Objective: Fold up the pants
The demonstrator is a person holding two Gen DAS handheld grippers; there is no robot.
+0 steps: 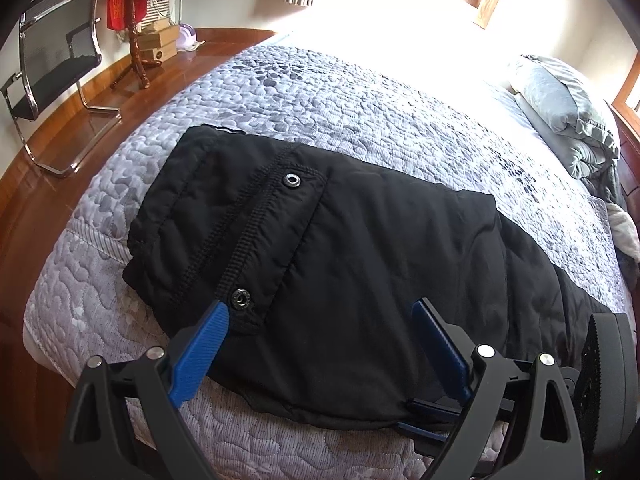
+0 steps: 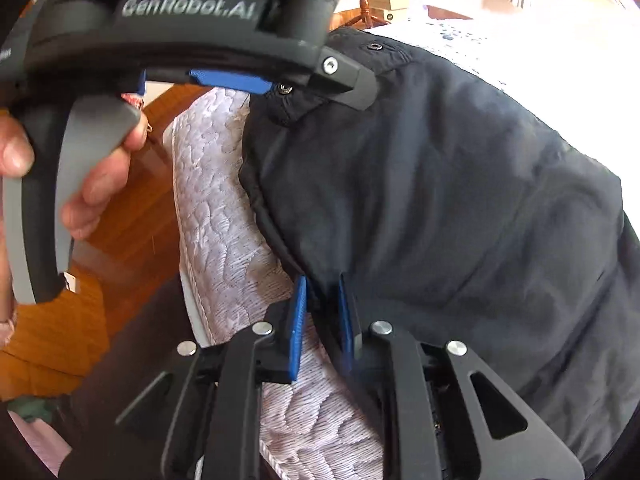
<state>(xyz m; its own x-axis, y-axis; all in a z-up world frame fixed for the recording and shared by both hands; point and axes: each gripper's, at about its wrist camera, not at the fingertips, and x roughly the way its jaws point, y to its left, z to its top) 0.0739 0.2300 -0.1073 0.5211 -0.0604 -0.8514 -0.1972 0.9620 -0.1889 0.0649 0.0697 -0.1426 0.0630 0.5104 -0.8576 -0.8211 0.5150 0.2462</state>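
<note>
Black padded pants (image 1: pixel 360 240) lie folded on a grey quilted bed (image 1: pixel 320 92), with two metal snaps (image 1: pixel 291 180) showing near the waistband. My left gripper (image 1: pixel 320 316) is open, its blue fingers (image 1: pixel 212 328) spread wide over the pants' near edge by the lower snap. In the right wrist view my right gripper (image 2: pixel 322 300) is shut on the pants (image 2: pixel 460 200), its blue pads close together with a pinch of the black edge between them, at the mattress side. The left gripper's blue finger (image 2: pixel 228 80) shows above, held by a person's hand (image 2: pixel 100 184).
The bed's edge (image 2: pixel 224 220) drops to a wooden floor (image 1: pixel 120 92) on the left. A black chair (image 1: pixel 52 60), a coat stand (image 1: pixel 136 20) and stacked boxes (image 1: pixel 158 42) stand by the wall. A bundled grey blanket (image 1: pixel 560 108) lies at the bed's far right.
</note>
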